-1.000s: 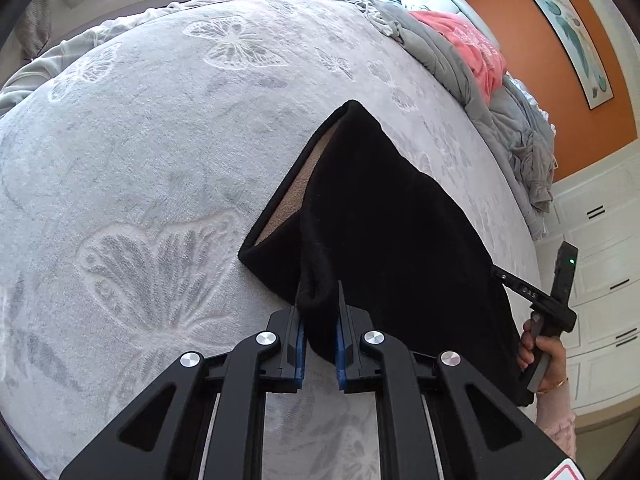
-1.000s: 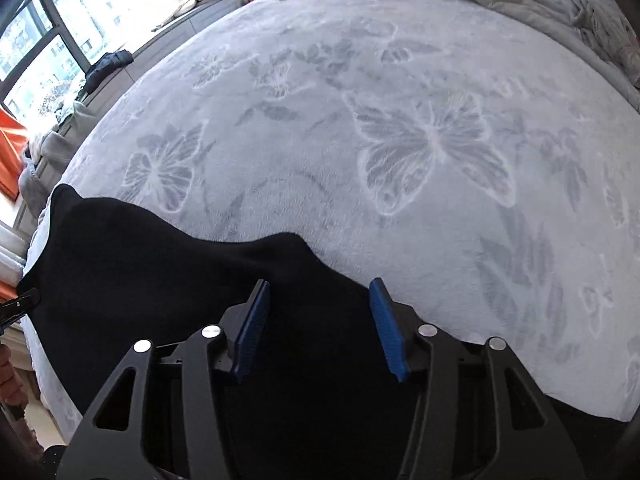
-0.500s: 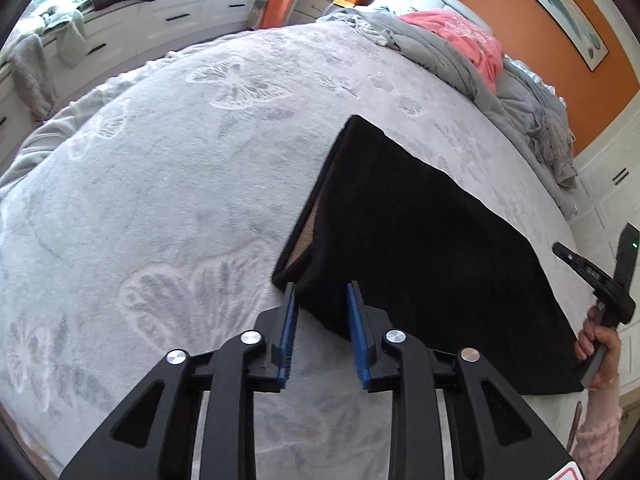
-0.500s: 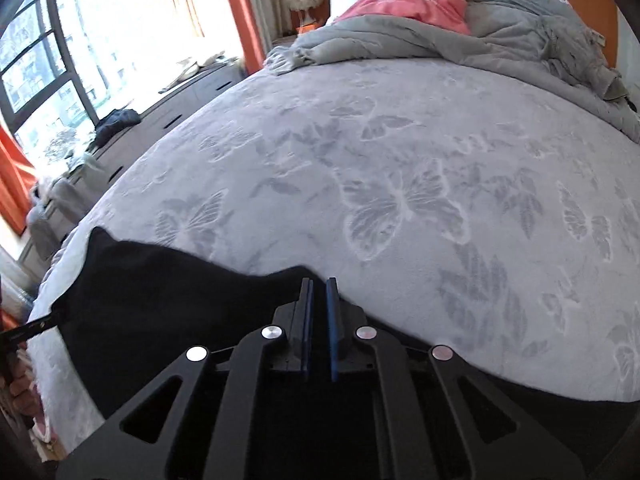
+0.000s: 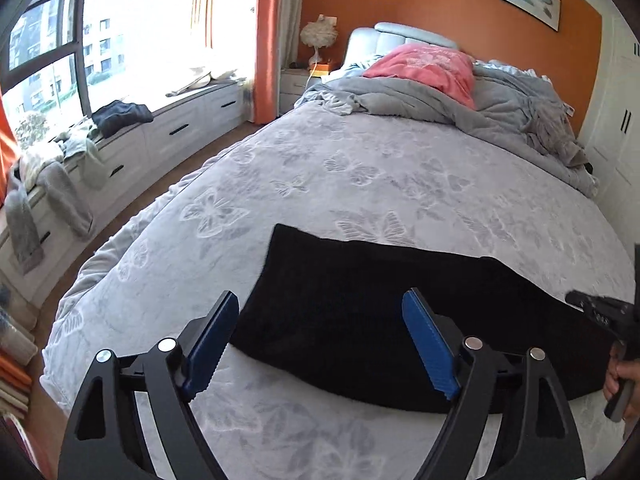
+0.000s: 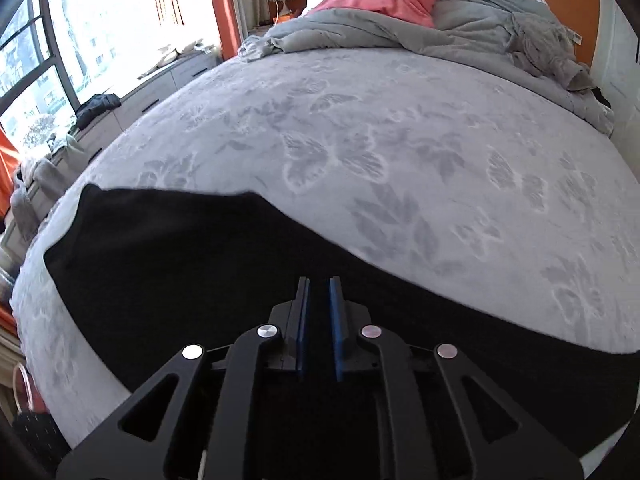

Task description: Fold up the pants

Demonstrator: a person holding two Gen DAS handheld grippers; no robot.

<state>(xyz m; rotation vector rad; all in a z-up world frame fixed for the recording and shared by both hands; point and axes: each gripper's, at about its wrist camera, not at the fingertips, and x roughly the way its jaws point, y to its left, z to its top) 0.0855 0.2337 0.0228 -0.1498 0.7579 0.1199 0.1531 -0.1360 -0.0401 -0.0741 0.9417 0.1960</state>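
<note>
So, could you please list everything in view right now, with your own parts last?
pants: one, black, folded flat on the near bed.
bedspread: one, grey with butterflies, covering the bed.
duvet: one, grey, bunched at the headboard.
pillow: one, pink, on the duvet.
lamp: one, white, on the nightstand.
clothes: several, dark and grey, on the window bench.
left gripper: jaws opening, nothing between them.
right gripper: jaws nearly shut, empty, above the pants.
hand: one, holding the right gripper.
</note>
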